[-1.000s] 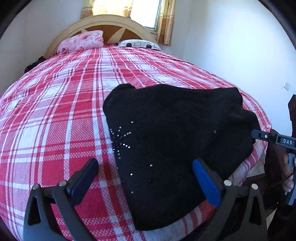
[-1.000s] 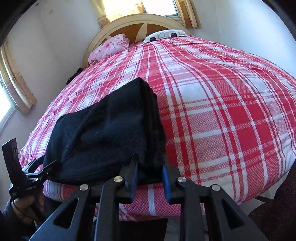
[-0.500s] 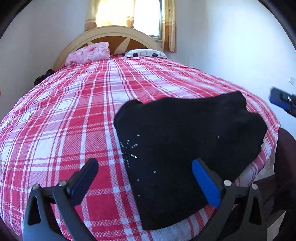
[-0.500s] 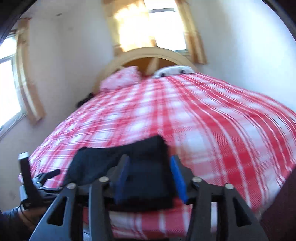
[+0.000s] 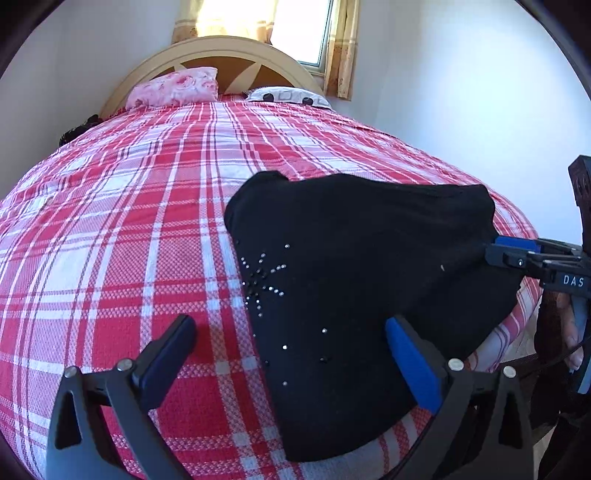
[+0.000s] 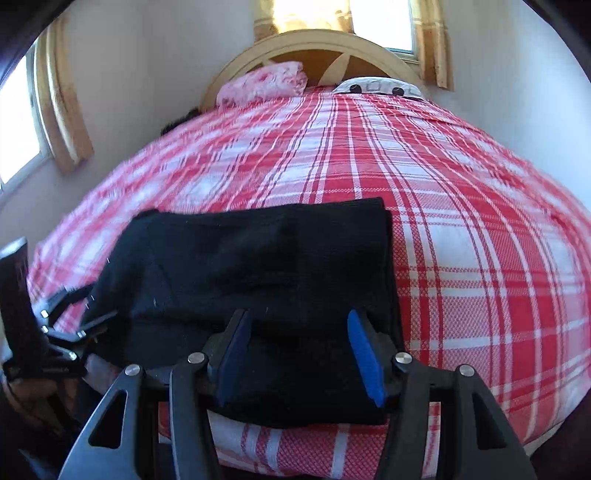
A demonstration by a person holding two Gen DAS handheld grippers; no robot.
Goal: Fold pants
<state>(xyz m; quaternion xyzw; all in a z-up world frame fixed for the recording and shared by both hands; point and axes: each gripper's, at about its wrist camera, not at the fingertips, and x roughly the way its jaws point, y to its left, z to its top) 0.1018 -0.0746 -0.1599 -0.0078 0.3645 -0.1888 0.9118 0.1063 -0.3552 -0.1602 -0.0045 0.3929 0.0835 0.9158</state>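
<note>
My right gripper [image 6: 299, 350] has let go of the pants [image 6: 255, 273] since a second ago: its fingers were pinched on the near edge then, and now they stand apart, over the black cloth at the foot of the bed [image 6: 461, 221]. Half a second ago it was raised and the view blurred; now it is low again, close to the fold. My left gripper [image 5: 291, 354] has hardly moved; its fingers are wide apart, one over the plaid cover, the blue one [image 5: 410, 362] over the pants [image 5: 369, 266].

The pants lie folded in a thick black bundle at the bed's [image 5: 110, 229] near edge, hanging slightly over it. From the left view I see a spray of small studs [image 5: 262, 277] on the cloth. In that view my right gripper [image 5: 509, 253] shows at the pants' far side, its blue tip at the cloth's edge.

A pink pillow [image 5: 173, 86] and a white one [image 5: 288, 96] lie against the headboard [image 5: 221, 48], under the window [image 5: 299, 29].
</note>
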